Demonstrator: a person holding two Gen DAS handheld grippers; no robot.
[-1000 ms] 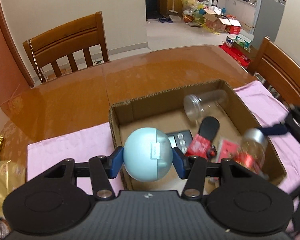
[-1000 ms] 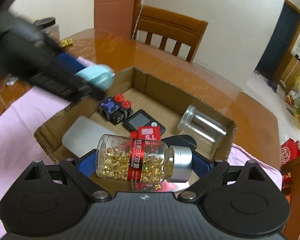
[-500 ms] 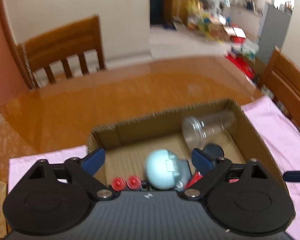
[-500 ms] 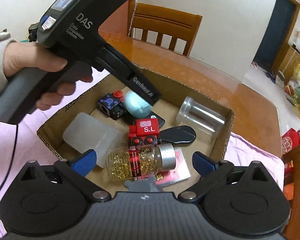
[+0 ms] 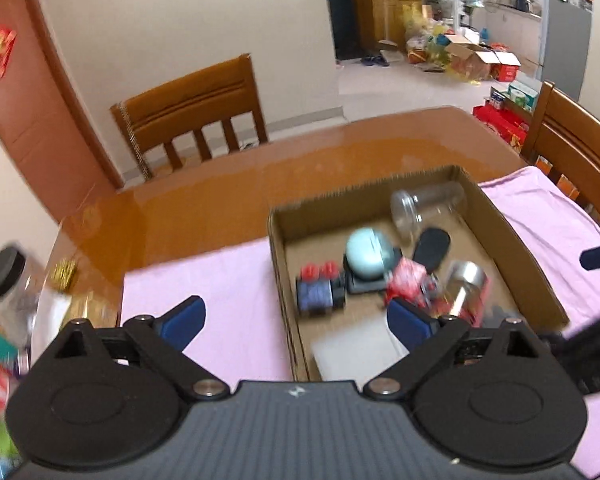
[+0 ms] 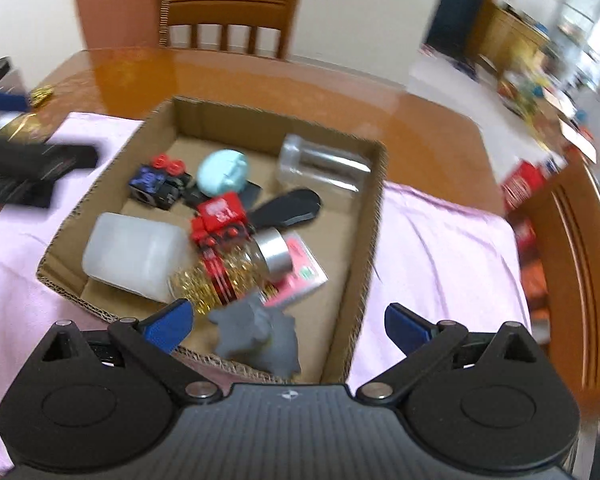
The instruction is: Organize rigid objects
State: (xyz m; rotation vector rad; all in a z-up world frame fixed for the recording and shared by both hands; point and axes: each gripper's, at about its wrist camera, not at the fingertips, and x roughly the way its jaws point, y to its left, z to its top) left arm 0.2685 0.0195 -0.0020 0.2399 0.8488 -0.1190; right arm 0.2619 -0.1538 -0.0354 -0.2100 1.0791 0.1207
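Release step: left gripper [image 5: 294, 320] fingers opening, right gripper [image 6: 286, 320] fingers wide, both empty; blue ball [image 5: 369, 255] and capsule bottle [image 6: 236, 274] lie in the cardboard box [image 6: 370, 240]; next likely fetching desk-side clutter.

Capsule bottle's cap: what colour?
Silver, on the capsule bottle lying in the cardboard box; clearest in the right wrist view.

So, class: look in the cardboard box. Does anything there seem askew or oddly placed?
Yes. The capsule bottle lies on its side, propped across the pink card and against the white container. The light blue egg-shaped case sits on top of a black device rather than the box floor. Nothing looks spilled or broken.
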